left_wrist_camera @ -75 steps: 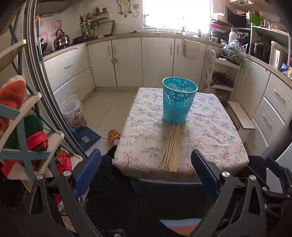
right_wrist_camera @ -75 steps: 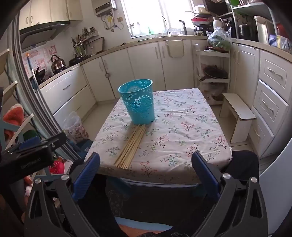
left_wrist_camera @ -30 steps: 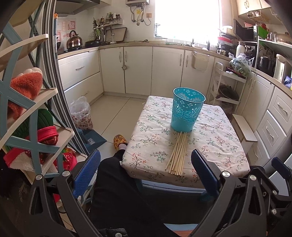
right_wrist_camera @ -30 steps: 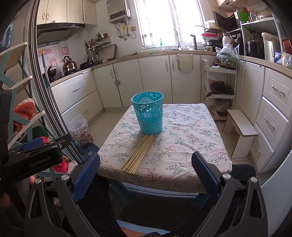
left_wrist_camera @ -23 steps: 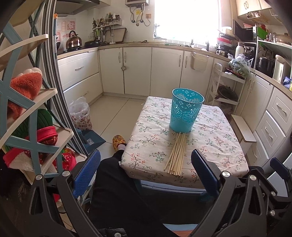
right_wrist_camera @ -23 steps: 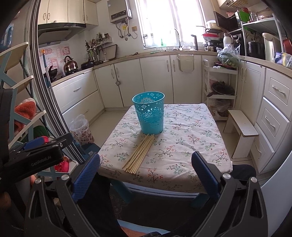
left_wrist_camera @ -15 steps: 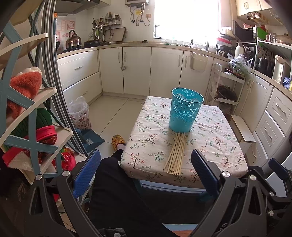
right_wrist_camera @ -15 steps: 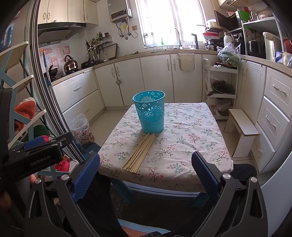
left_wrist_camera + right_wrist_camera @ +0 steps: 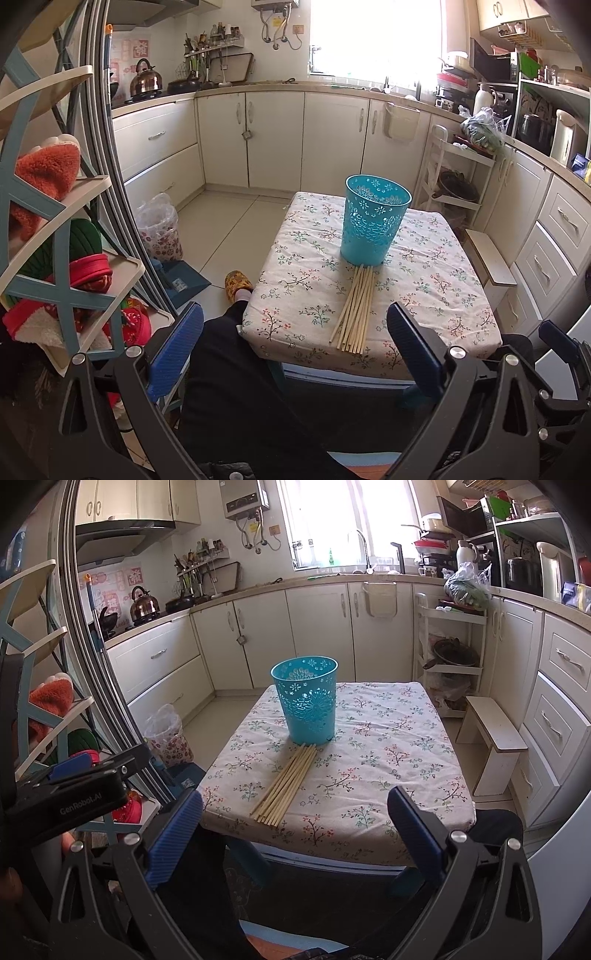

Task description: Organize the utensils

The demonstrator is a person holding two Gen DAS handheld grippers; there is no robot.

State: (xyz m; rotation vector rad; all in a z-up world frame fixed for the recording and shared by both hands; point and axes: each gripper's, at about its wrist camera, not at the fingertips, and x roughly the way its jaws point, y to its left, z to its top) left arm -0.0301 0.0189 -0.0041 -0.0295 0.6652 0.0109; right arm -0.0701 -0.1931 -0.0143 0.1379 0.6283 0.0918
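Nothing much has shifted — your left gripper [image 9: 295, 347] and right gripper [image 9: 295, 829] gape wide, empty, short of the chopsticks [image 9: 355, 308] beside the basket [image 9: 375, 220].

daylight bright | window [image 9: 373, 37] blown out | fisheye edges warped, dark

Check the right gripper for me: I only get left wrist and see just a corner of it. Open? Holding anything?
Observer: The right gripper is open with nothing between its fingers. It points at the table from short of the near edge.
Operator: Where does my left gripper sit relative to the sticks?
Observer: In the right wrist view, the left gripper housing shows at the far left, off the table's near left corner. It is clear of the wooden sticks, which lie in front of the blue basket.
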